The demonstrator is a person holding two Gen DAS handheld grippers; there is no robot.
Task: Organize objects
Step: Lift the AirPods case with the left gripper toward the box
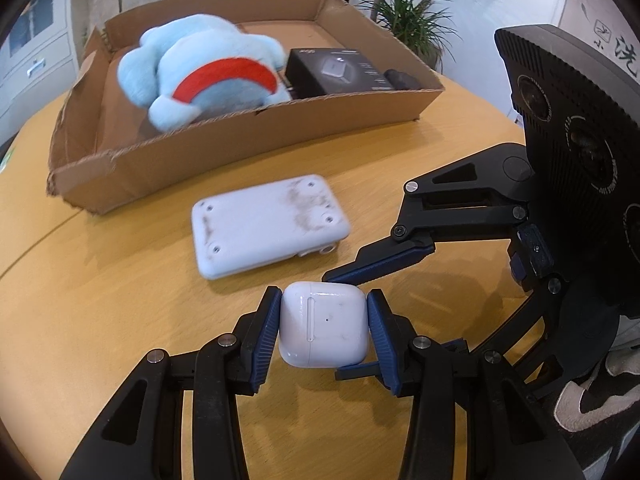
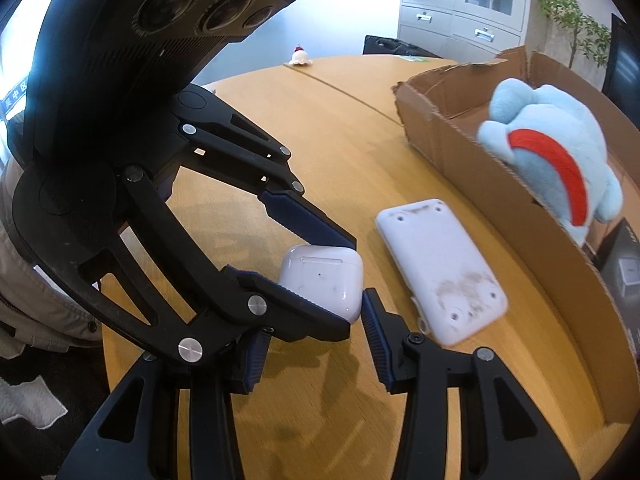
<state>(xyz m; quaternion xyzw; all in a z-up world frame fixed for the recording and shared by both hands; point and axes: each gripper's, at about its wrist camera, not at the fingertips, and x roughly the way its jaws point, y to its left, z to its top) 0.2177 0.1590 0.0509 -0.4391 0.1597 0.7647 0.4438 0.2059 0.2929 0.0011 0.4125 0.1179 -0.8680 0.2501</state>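
Fingers (image 1: 267, 328) of left gripper (image 1: 323, 326) clamp white earbud case (image 1: 323, 322).

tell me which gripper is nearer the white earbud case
Left. The left gripper has its jaws clamped on the white earbud case; the right gripper sits just beside it, jaws open.

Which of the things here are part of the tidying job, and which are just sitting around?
Part of the job:
earbud case, gripped in the left tongs
white flat device on the table
cardboard tray, holding the blue plush toy and black box

Just lying about:
small figurine far across the table
potted plants
cabinets
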